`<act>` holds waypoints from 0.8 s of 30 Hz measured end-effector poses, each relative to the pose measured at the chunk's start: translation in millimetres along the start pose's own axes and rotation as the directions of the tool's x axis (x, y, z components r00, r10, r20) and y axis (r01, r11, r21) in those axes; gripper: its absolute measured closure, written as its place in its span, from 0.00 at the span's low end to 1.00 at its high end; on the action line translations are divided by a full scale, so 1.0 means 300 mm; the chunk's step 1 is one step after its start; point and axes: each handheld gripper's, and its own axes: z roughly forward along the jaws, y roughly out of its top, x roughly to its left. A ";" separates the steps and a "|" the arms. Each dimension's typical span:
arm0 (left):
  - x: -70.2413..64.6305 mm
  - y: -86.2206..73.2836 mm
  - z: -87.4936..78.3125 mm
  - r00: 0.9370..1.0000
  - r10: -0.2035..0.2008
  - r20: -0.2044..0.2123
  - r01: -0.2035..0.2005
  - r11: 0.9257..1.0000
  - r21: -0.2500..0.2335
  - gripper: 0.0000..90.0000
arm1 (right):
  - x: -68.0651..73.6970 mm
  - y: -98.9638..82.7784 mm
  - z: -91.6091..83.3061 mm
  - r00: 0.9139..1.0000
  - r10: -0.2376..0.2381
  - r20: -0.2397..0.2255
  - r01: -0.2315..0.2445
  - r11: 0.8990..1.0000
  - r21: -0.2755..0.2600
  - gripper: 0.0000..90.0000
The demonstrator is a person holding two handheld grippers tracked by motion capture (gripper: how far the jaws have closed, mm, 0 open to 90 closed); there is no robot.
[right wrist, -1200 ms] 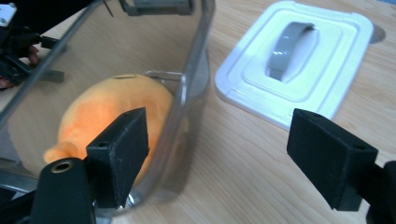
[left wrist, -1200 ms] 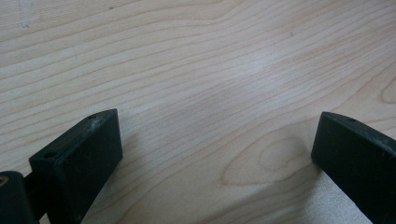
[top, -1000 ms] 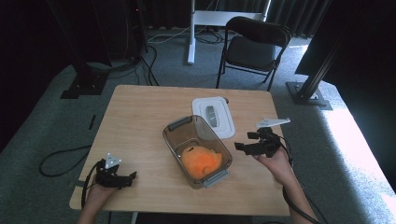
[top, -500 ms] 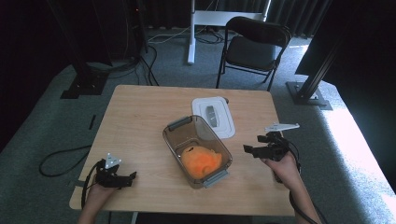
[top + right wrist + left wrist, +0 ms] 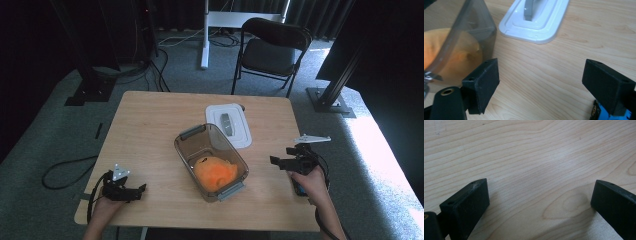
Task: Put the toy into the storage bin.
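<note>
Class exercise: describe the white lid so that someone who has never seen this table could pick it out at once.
Start at the wooden table and find the clear plastic container holding something orange near its middle. The white lid lies flat on the tabletop against that container's far end, toward the folding chair. It is the table's one white, flat thing, rectangular with rounded corners and a grey handle on top.

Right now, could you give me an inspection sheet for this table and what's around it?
Surface: wooden table, bare grain.
Job's things: clear box open, orange cloth inside; white lid flat beside it.
Clutter: nothing seen.
Grippers: left gripper open, resting on the table; right gripper open, empty, beside the box.
Cables: one trails from each gripper; more on the floor.
Surroundings: folding chair, grey carpet, dark stands.
</note>
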 end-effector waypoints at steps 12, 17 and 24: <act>0.000 0.000 0.000 1.000 0.000 0.000 0.000 1.000 0.000 0.02 | -0.066 -0.068 0.003 0.995 0.059 0.078 -0.060 0.998 0.010 0.15; 0.000 0.000 0.000 1.000 0.000 0.000 0.000 1.000 0.000 0.02 | -0.091 -0.104 0.006 0.987 0.077 0.138 -0.081 0.997 0.021 0.15; 0.000 0.000 0.000 1.000 0.000 0.000 0.000 1.000 0.000 0.02 | -0.132 -0.162 0.019 0.971 0.097 0.217 -0.110 0.993 0.049 0.15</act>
